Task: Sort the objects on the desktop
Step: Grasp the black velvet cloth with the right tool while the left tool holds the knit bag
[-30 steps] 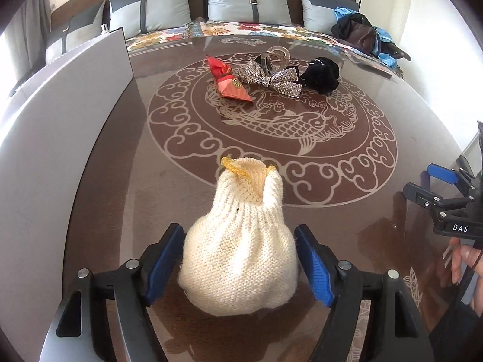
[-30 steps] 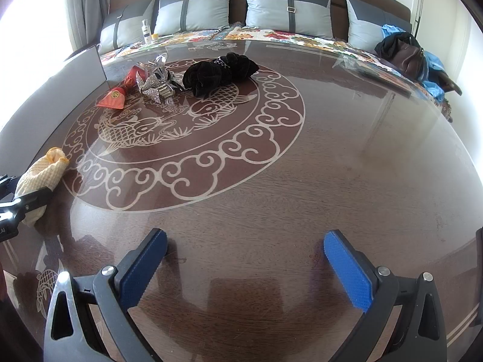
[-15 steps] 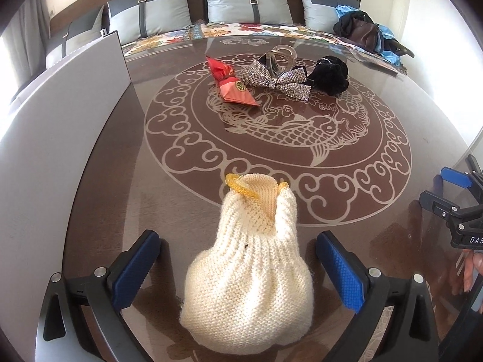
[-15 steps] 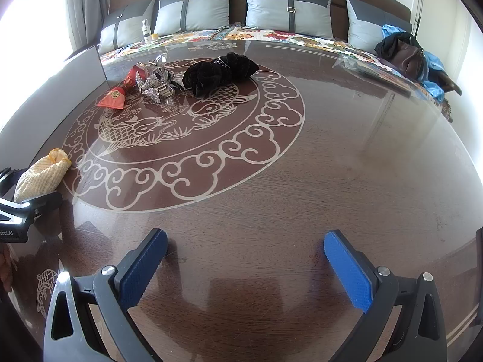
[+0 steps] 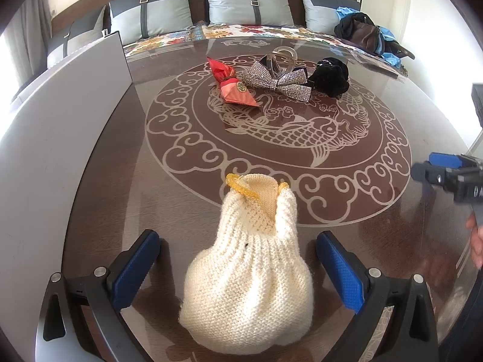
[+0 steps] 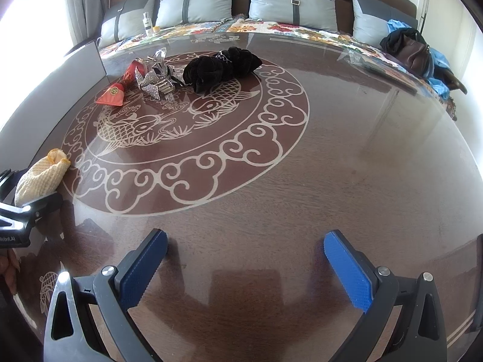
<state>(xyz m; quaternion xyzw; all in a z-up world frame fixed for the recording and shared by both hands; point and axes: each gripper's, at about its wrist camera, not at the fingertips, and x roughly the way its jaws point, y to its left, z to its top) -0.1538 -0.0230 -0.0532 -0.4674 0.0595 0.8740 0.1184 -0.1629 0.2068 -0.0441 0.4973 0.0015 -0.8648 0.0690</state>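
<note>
A cream knitted pouch with a yellow rim lies on the glossy round table. My left gripper stands open around it, and both blue pads are clear of the wool. The pouch also shows at the left edge of the right wrist view. My right gripper is open over bare tabletop with nothing between its fingers. Grouped at the far side are a red sachet, a rhinestone bow, a clear hair claw and a black scrunchie.
A grey upright panel runs along the table's left side. Behind the table is a sofa with grey cushions, a small bottle and a dark bag. A hand holds the right gripper at the right edge.
The left jaws spread wide and let go of the knitted pouch, which now rests on the table. The right gripper has drifted slightly away toward the right.
</note>
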